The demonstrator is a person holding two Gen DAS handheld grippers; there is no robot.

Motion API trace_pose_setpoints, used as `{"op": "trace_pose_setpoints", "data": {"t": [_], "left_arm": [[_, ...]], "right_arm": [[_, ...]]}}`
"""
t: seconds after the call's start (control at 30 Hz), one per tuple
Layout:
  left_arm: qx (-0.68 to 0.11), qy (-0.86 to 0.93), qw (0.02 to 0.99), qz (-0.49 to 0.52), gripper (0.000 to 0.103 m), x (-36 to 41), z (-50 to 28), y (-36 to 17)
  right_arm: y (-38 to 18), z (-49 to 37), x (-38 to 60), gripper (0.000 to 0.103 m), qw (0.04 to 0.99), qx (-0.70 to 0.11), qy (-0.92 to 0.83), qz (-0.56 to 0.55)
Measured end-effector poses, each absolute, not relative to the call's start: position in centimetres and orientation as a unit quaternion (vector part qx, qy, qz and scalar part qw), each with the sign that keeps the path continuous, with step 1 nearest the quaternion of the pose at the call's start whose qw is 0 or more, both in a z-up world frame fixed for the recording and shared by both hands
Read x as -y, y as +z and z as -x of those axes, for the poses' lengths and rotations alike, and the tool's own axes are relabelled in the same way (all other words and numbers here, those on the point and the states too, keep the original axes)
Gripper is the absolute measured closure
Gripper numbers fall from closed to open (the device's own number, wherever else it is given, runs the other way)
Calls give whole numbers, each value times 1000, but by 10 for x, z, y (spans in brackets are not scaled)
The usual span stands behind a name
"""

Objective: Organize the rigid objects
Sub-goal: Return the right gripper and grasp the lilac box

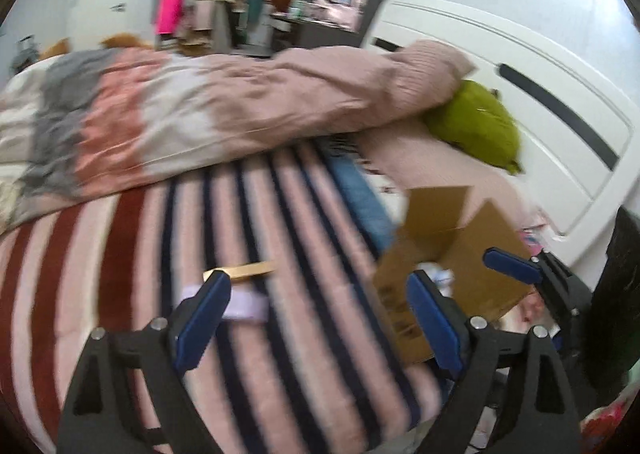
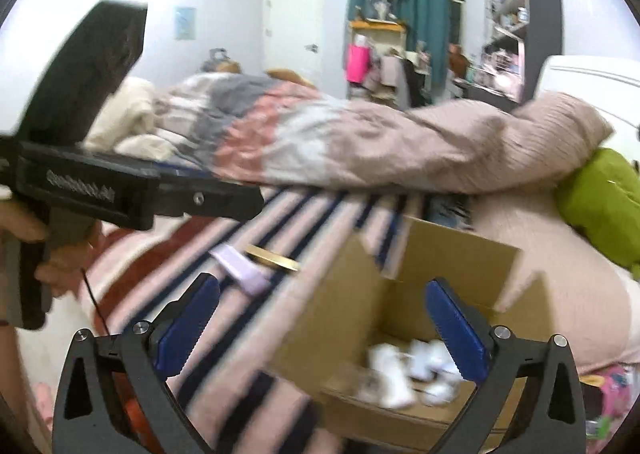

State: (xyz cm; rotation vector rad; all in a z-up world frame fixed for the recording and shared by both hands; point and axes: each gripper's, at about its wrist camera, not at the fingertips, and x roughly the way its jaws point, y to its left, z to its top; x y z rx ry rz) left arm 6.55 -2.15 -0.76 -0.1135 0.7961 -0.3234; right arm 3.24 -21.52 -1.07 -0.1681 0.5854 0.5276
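The left gripper (image 1: 316, 318) has its two blue-padded fingers (image 1: 202, 324) spread wide apart, with nothing between them. In the right wrist view the left gripper's black body (image 2: 132, 194) reaches in from the left edge, level and pointing right, and the person's left hand (image 2: 48, 250) wraps its handle from below. The right gripper (image 2: 320, 328) also stands wide open, its blue serrated pads (image 2: 456, 328) angled outward and holding nothing. Its fingertip (image 1: 512, 260) shows at the right of the left wrist view. Both views are blurred.
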Motion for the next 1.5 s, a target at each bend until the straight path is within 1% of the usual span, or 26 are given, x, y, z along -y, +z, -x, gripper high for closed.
{"op": "trace_pose_setpoints", "data": {"t": [0.1, 0.2, 0.3, 0.37, 0.6, 0.8, 0.9, 0.97, 1.03, 1.13, 1.23, 1.37, 1.5], "left_arm": [[-389, -119, 912, 52, 15, -17, -52, -27], [-397, -94, 911, 60, 15, -50, -45, -52], [-413, -78, 904, 79, 16, -78, -44, -80], [-421, -68, 899, 94, 15, -96, -43, -97], [-430, -51, 893, 124, 15, -122, -44, -132], [-441, -42, 886, 135, 15, -137, -52, -154], [-444, -40, 885, 138, 15, -139, -56, -159], [-444, -40, 884, 138, 15, -140, -58, -160], [-443, -41, 885, 140, 15, -140, -58, -160], [-442, -40, 884, 145, 15, -140, -58, -158], [-440, -43, 886, 142, 15, -136, -55, -154], [-436, -48, 888, 137, 15, -129, -53, -147], [-434, -53, 890, 129, 15, -126, -53, -142]], "right_arm": [[-22, -36, 179, 0, 903, -307, 293, 71], [-42, -38, 143, 0, 893, -313, 314, 77], [-66, -43, 113, 0, 897, -307, 299, 107], [-89, -54, 99, 0, 894, -323, 293, 106], [-153, -94, 91, 0, 878, -382, 273, 95], [-181, -123, 95, 0, 876, -407, 244, 85], [-187, -135, 92, 10, 871, -412, 256, 75], [-187, -139, 88, 22, 862, -415, 281, 72], [-186, -142, 84, 26, 859, -411, 296, 76], [-187, -149, 80, 26, 864, -398, 294, 95], [-185, -148, 83, 46, 850, -407, 321, 91], [-178, -127, 87, 49, 827, -403, 383, 84], [-183, -137, 80, 48, 839, -402, 350, 106]]}}
